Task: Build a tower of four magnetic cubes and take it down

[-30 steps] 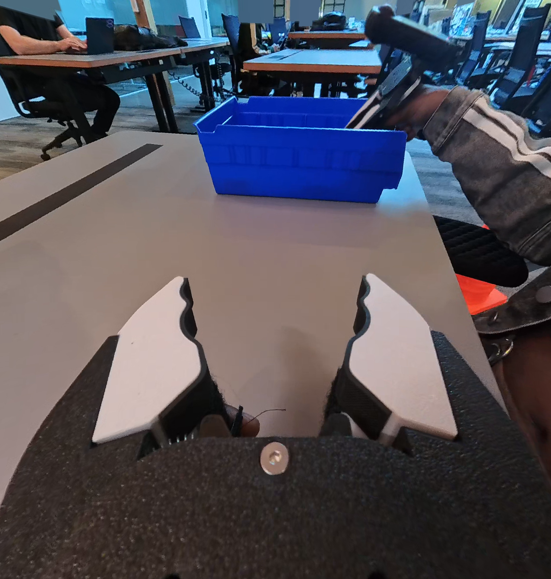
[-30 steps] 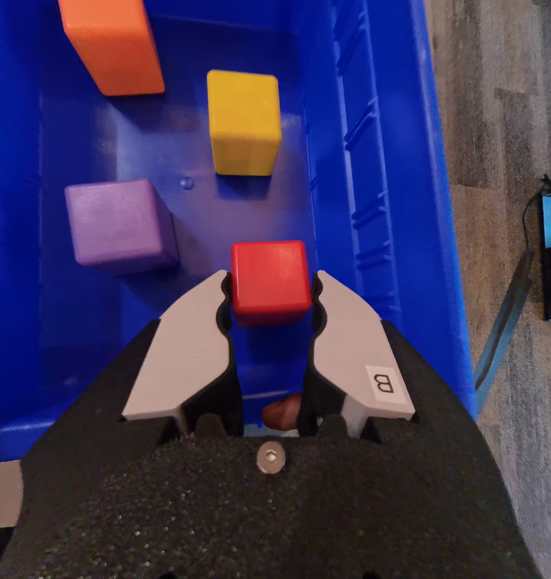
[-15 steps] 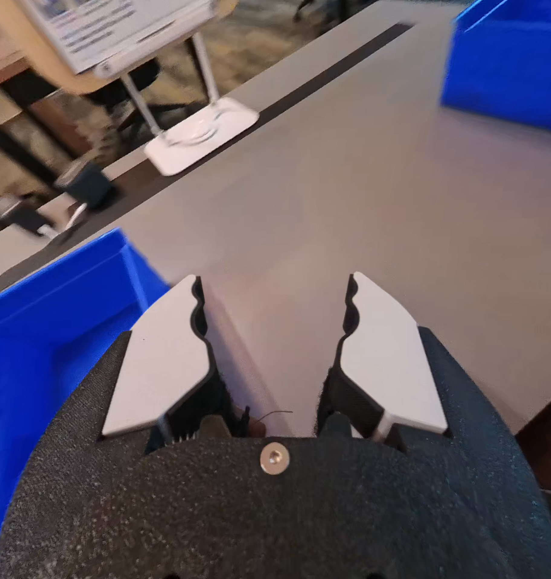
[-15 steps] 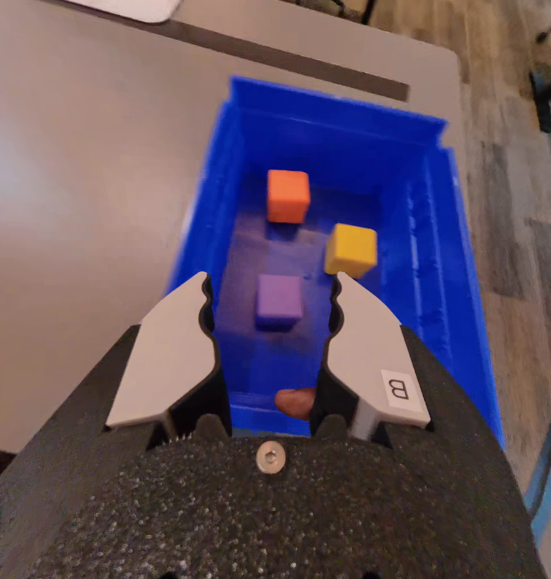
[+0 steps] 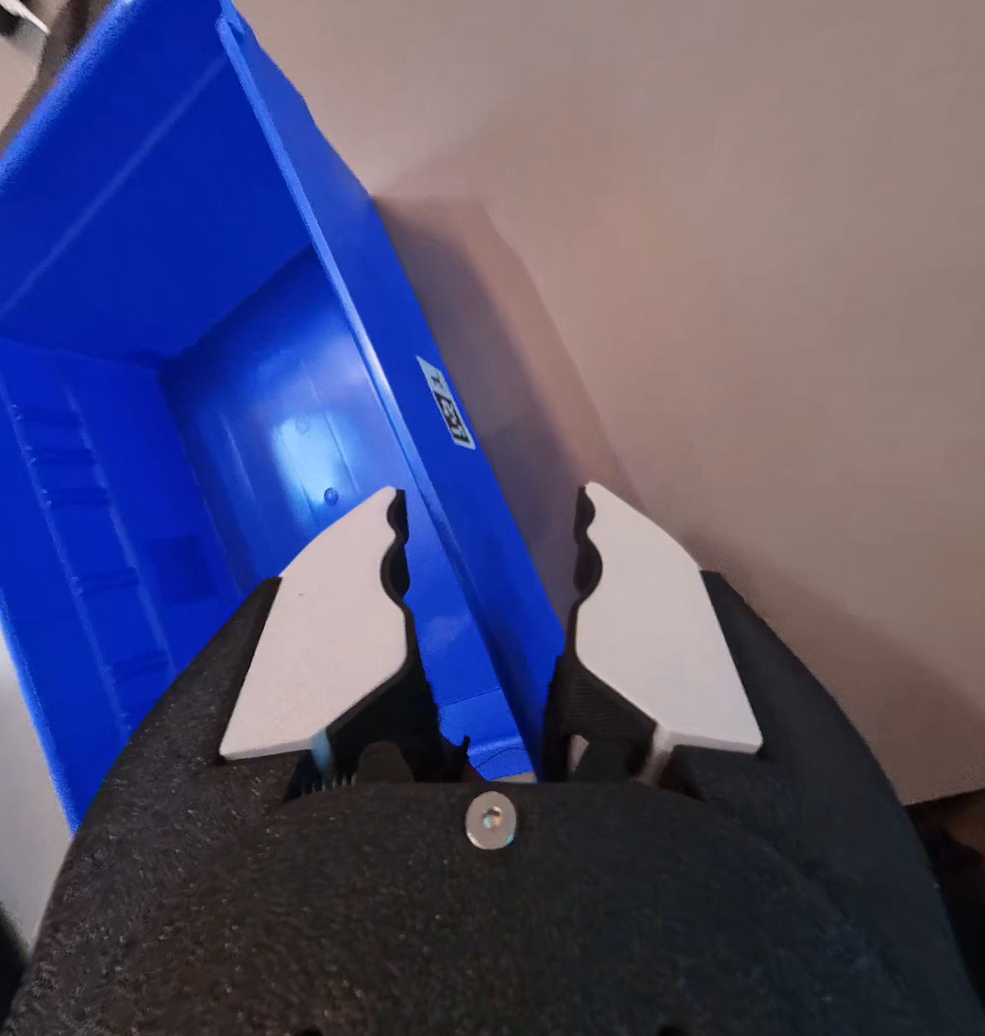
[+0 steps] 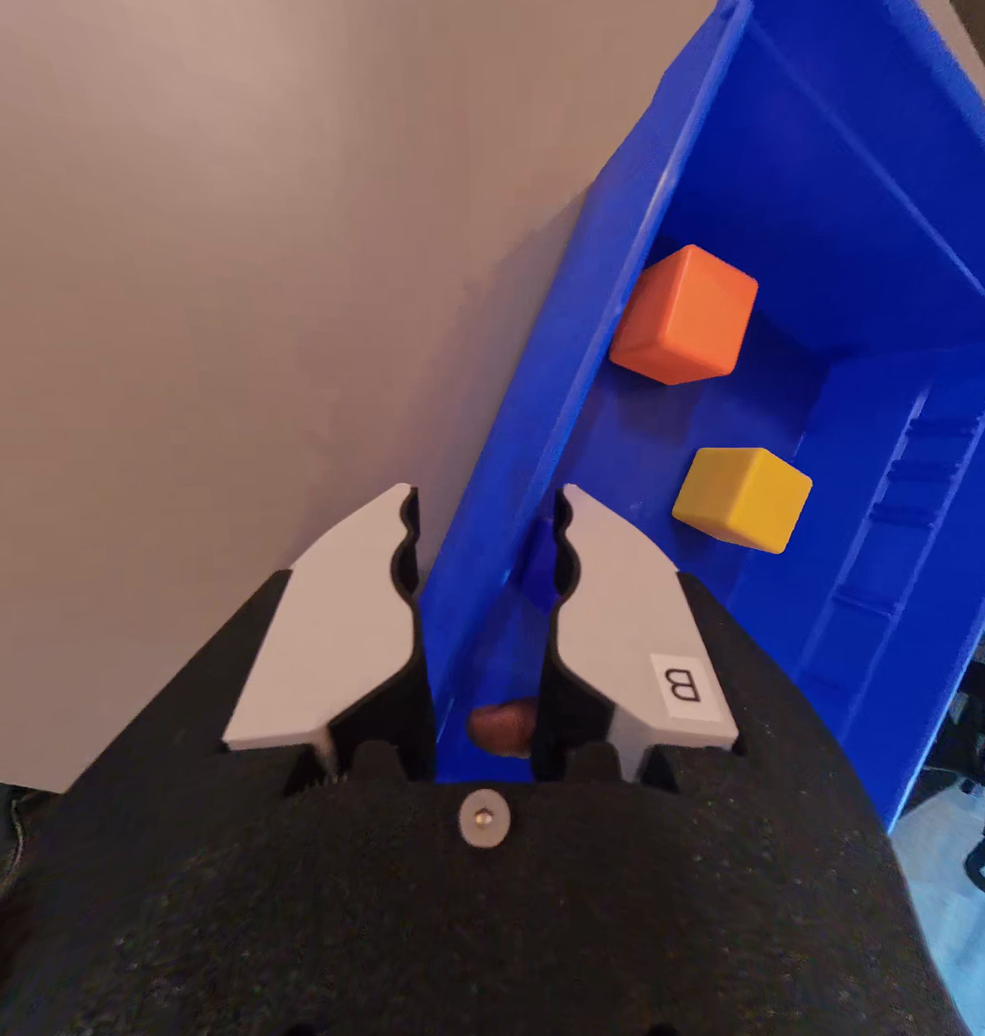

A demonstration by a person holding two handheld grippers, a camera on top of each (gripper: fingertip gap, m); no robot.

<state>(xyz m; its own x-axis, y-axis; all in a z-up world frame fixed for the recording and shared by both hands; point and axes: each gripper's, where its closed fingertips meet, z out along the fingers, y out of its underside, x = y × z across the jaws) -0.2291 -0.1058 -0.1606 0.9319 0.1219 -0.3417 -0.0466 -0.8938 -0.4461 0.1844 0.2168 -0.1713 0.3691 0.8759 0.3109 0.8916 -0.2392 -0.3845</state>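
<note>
In the right wrist view a blue bin (image 6: 535, 420) lies on the grey table (image 6: 199, 280) and holds an orange cube (image 6: 683, 317) and a yellow cube (image 6: 742, 499). A dark violet-blue edge (image 6: 538, 560) shows beside my right finger; the rest of it is hidden. My right gripper (image 6: 484, 504) is open above the bin's left wall, and its pads touch nothing. The red cube is out of sight. In the left wrist view my left gripper (image 5: 487, 504) is open over the right wall of another blue bin (image 5: 87, 252), whose visible floor shows no cube.
The left bin's outer wall bears a small sticker (image 5: 445, 401). Grey table (image 5: 759, 280) stretches to its right. The table edge and dark floor show at the lower right (image 5: 955, 841). A chair base and floor lie beyond the right bin (image 6: 983, 785).
My right gripper opened and let go of the red cube in the bin, then rose and swung left over the bin's wall. My left gripper swung left from the table to a second blue bin.
</note>
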